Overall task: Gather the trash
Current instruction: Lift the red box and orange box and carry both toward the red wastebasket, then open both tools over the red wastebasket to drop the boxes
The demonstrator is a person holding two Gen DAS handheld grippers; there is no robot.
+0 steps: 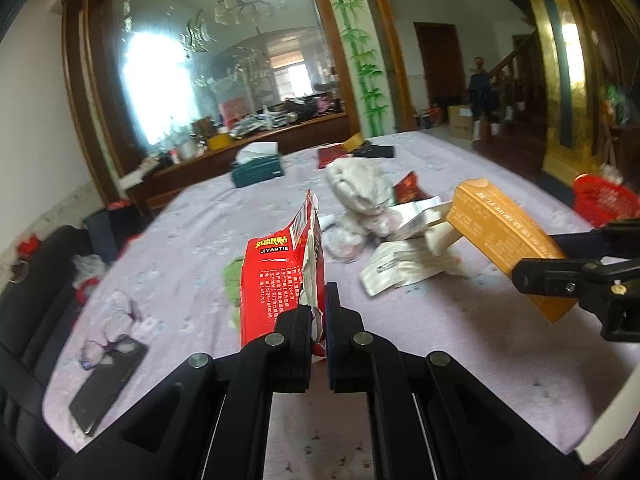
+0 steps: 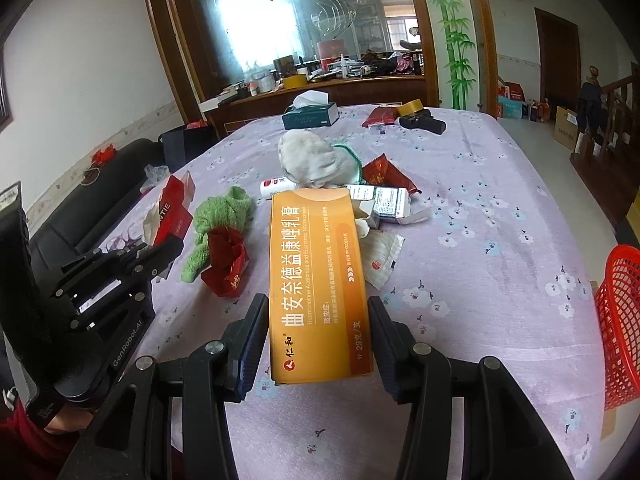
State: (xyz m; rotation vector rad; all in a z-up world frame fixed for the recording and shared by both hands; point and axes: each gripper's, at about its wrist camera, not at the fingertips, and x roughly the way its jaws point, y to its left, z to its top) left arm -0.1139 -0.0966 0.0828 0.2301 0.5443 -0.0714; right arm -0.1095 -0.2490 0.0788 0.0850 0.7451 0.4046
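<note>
My left gripper (image 1: 319,316) is shut on a torn red packet (image 1: 276,276) marked JIYANTIE and holds it above the purple tablecloth. It also shows at the left of the right wrist view (image 2: 170,214). My right gripper (image 2: 318,340) is shut on a long orange medicine box (image 2: 318,280), held above the table; the box shows at the right of the left wrist view (image 1: 504,236). More trash lies mid-table: a crumpled white cloth (image 2: 316,158), a green cloth (image 2: 218,220), a red wrapper (image 2: 226,260), white boxes (image 2: 384,200) and a flat white sachet (image 2: 380,256).
A red mesh basket (image 2: 620,320) stands at the table's right edge. A tissue box (image 2: 310,114), a tape roll (image 2: 410,106) and a black object (image 2: 424,122) sit at the far end. A black phone (image 1: 108,384) lies near the left edge. A black sofa (image 2: 100,208) is at left.
</note>
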